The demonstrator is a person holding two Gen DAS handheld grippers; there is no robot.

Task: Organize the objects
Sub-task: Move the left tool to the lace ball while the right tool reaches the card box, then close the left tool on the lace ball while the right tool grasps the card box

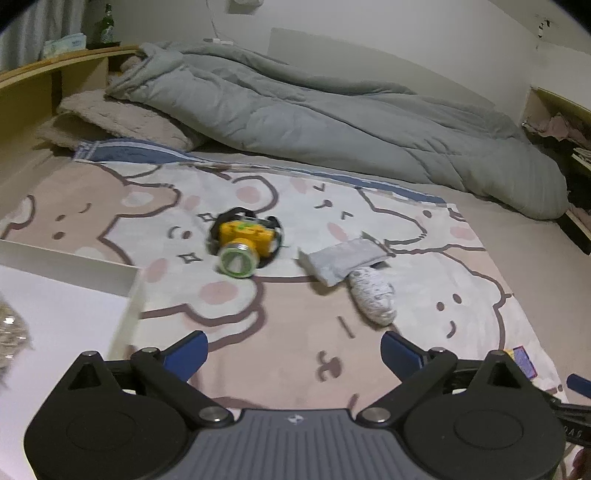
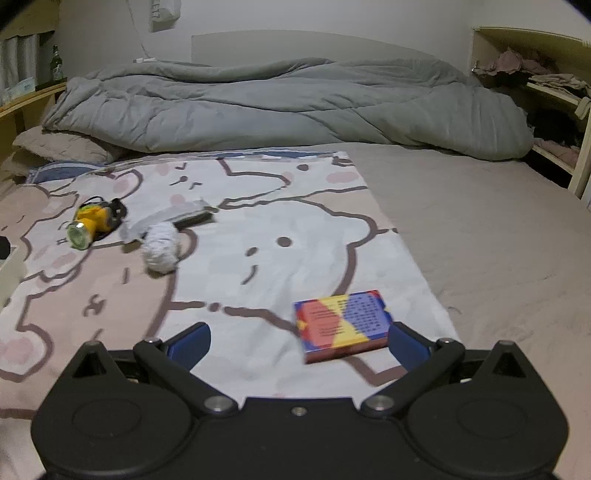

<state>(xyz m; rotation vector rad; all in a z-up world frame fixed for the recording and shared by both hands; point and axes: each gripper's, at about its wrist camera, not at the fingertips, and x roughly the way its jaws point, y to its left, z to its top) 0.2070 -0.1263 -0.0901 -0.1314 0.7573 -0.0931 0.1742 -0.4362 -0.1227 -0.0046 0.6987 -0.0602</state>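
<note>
A yellow headlamp [image 1: 243, 242] with a black strap lies on the cartoon-bear blanket [image 1: 258, 332]; it also shows in the right wrist view [image 2: 90, 221]. To its right lie a grey flat pouch [image 1: 343, 260] and a rolled white sock [image 1: 373, 295], also seen as the pouch [image 2: 166, 218] and sock [image 2: 160, 249] in the right wrist view. A colourful card box [image 2: 341, 325] lies near the blanket's right edge, just ahead of my right gripper [image 2: 299, 341], which is open and empty. My left gripper [image 1: 293, 350] is open and empty over the blanket. A white box [image 1: 70, 295] stands at its left.
A crumpled grey duvet [image 1: 314, 122] lies across the far side of the bed, with a beige pillow [image 1: 122, 122] at the left. Wooden shelves [image 2: 535, 74] with clothes stand at the right. A green bottle [image 1: 107, 26] stands on the headboard ledge.
</note>
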